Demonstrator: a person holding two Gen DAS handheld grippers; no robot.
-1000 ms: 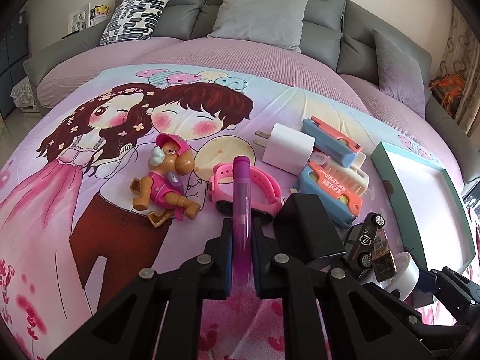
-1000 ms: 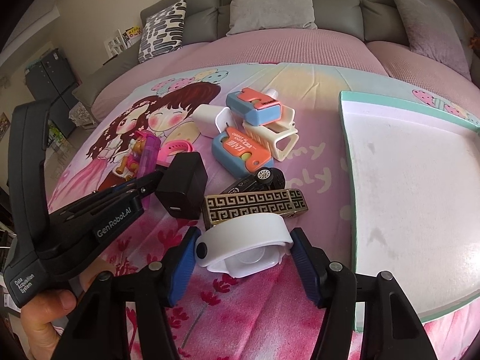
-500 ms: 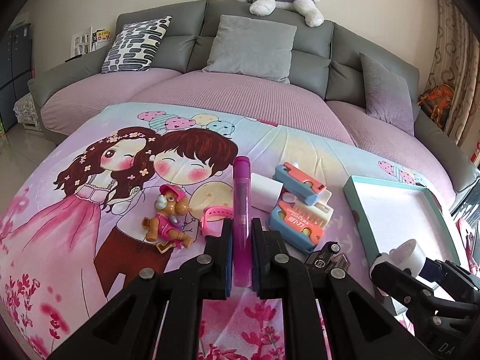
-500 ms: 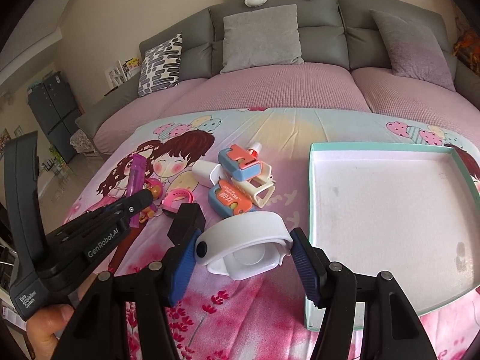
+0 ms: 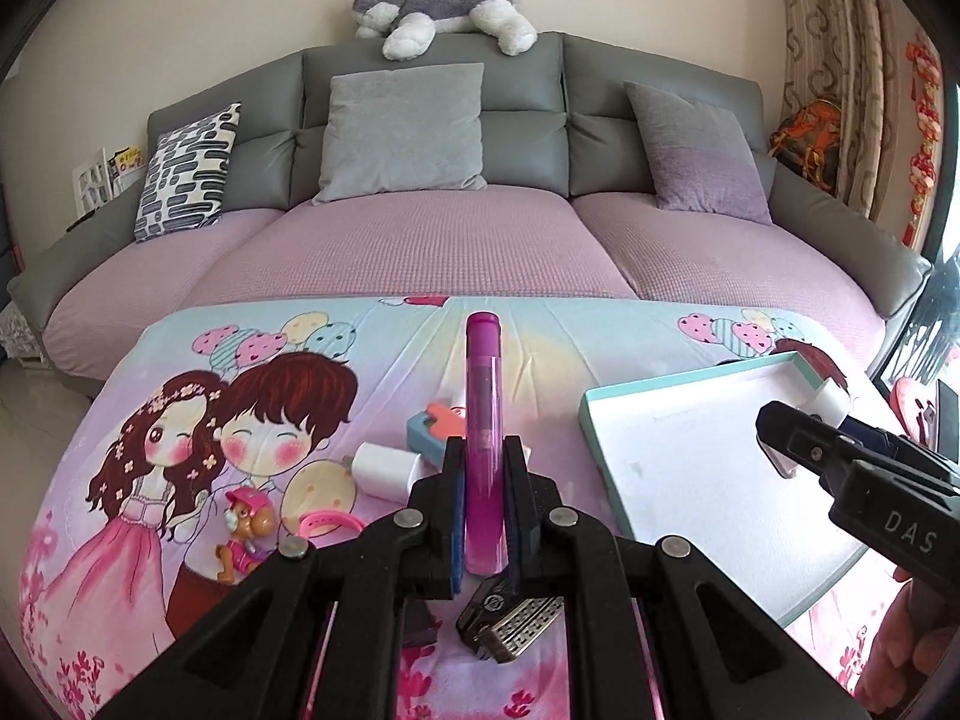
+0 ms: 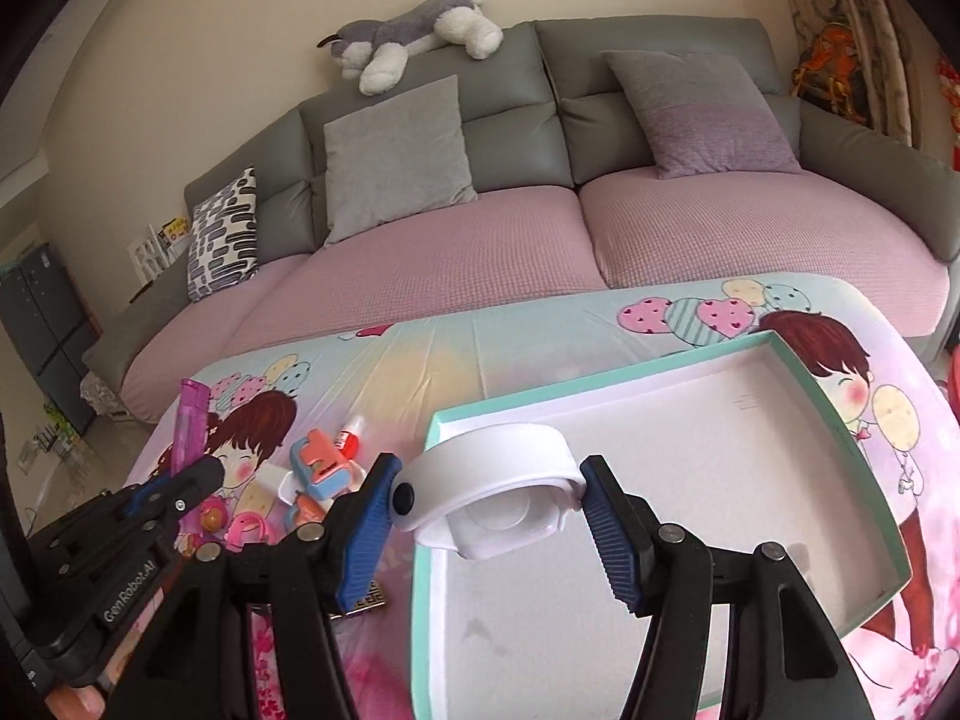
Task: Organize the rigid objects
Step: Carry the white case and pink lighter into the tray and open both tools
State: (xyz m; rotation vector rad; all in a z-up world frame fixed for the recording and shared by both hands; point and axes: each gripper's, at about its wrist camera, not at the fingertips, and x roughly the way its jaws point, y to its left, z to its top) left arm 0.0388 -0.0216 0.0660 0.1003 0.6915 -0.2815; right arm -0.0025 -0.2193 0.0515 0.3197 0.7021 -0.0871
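Over the teal-rimmed tray [image 6: 840, 438], the right gripper [image 6: 486, 504], pinching the white dispenser [image 6: 498, 492], has risen from the toy pile and looks ready to drop it, while left of the tray the left gripper [image 5: 483, 516], also lifted, clamps the purple tube [image 5: 483, 420].

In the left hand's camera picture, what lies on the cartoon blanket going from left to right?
Toy puppy → pink watch → white charger → purple tube held in the left gripper → teal-rimmed tray → right gripper with a white object.
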